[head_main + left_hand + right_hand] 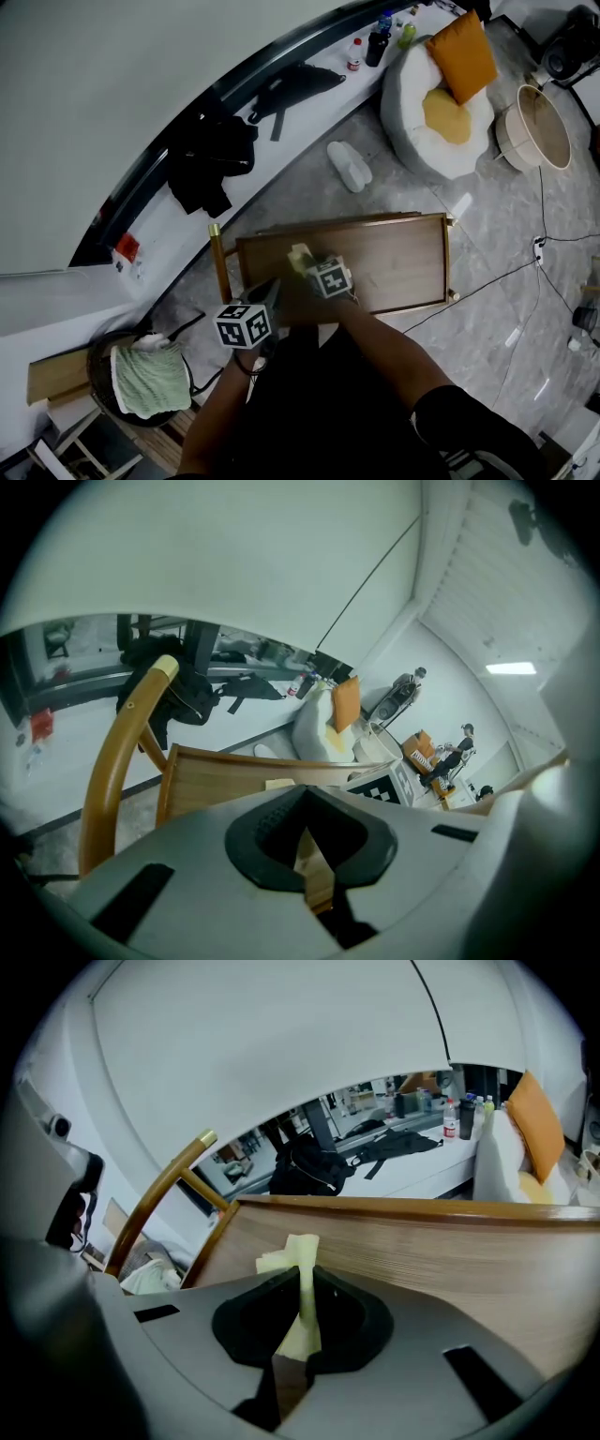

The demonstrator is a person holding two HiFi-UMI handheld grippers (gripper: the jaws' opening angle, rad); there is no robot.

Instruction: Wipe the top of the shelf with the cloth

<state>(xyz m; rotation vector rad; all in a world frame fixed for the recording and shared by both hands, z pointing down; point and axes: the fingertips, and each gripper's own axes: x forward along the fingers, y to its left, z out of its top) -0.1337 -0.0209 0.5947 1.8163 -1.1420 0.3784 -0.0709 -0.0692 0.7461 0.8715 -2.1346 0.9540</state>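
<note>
Left gripper [307, 855]: hovers over the near left corner of the shelf top; its dark pads are pressed together with nothing between them, only wood showing past the tips.
Right gripper [298, 1326]: pinching the cloth [300, 1265], a thin fold standing upright between the pads.
Cloth location: over the left half of the shelf top [394, 262], a small pale yellow tuft beyond the right gripper's tips.
Cloth handling: looks light, soft and limp. It will likely crumple and drag rather than slide flat, so a low angle should press more of it on the wood.
Where to hold: the present pinch on a bunched fold seems sound. A deeper bite would leave less cloth free to wipe.
Shelf top: flat brown wood with a raised lip all round, so corners may need the tuft pushed in. A curved handle [155, 1199] rises at its left end.
Hidden: the near edge of the shelf lies under the person's forearms and both grippers, and anything below the top is covered.
Hard to make out: whether the cloth touches the wood, how large it is, and whether there is dust.
</note>
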